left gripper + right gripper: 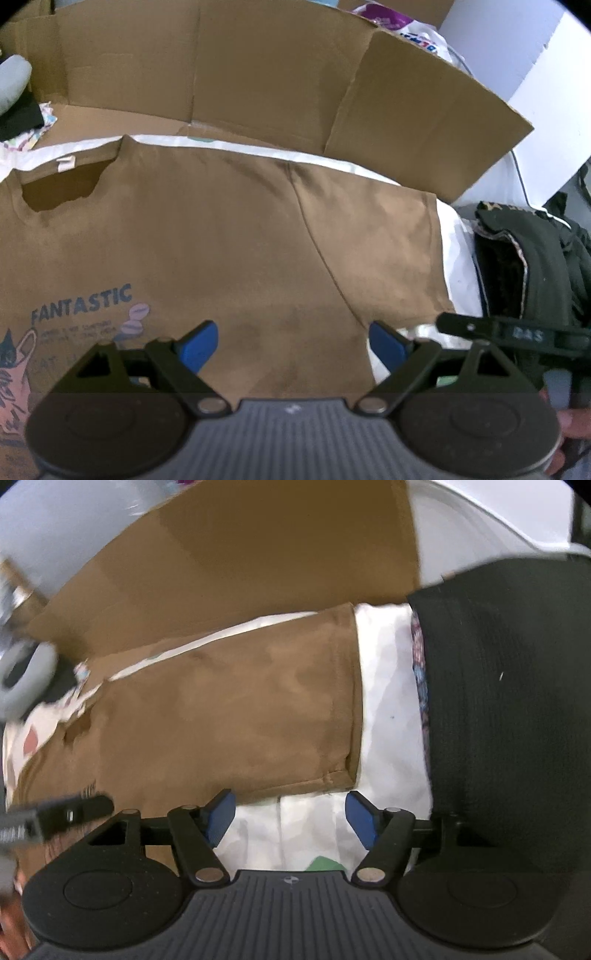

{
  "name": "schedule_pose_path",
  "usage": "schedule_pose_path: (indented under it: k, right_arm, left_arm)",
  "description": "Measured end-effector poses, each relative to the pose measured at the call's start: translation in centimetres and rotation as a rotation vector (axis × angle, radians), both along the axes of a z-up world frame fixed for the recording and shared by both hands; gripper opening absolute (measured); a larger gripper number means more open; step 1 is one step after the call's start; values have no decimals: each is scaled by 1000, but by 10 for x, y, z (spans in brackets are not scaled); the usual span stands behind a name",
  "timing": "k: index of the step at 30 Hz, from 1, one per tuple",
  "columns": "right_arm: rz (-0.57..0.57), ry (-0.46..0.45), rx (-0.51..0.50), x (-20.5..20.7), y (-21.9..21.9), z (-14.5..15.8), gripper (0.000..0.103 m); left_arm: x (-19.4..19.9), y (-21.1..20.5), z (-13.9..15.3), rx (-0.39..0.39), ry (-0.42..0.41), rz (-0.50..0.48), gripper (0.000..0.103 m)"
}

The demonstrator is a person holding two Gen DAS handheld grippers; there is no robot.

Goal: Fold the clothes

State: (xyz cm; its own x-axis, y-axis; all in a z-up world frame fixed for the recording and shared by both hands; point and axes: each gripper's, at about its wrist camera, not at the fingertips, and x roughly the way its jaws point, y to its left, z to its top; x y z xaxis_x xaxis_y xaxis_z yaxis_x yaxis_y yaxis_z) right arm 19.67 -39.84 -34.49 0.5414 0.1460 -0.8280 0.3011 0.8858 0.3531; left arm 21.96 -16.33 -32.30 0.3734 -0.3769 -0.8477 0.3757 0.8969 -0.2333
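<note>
Brown tee (221, 240) flat under L gripper (291, 347); sleeve (295, 709) ahead of R gripper (290, 818).

Both wrist cameras look steeply down along their fingers, close above the brown T-shirt (229, 236). The left faces its chest and collar, the right its sleeve (295, 701); both share the cardboard wall (258, 66) behind.

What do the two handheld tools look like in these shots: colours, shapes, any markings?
Both look alike. The left tool and right tool each have two blue pads on black hinged linkage arms with silver pivot pins, two round black discs, and a ribbed grey body with a small white mark between them. In the left view, the other tool's black bar carries pale lettering. No sleeve shows.
</note>
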Motion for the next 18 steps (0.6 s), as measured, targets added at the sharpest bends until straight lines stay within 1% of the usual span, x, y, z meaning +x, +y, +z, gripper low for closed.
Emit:
schedule_pose_path:
  k: [2, 4, 9, 12, 18]
  right_arm:
    - [-46, 25, 39, 5, -1, -7, 57]
    - [-89, 47, 56, 7, -1, -13, 55]
    - [-188, 38, 86, 10, -6, -23, 55]
    - [-227, 27, 89, 15, -9, -24, 55]
    - [-309, 79, 163, 16, -15, -28, 55]
  left_arm:
    - [0, 0, 0, -6, -2, 3, 91]
    - [1, 1, 0, -12, -1, 5, 90]
    - [-1, 4, -4, -23, 11, 18, 90]
    - [-1, 4, -7, -25, 17, 24, 90]
    - [-1, 5, -11, -37, 33, 25, 89]
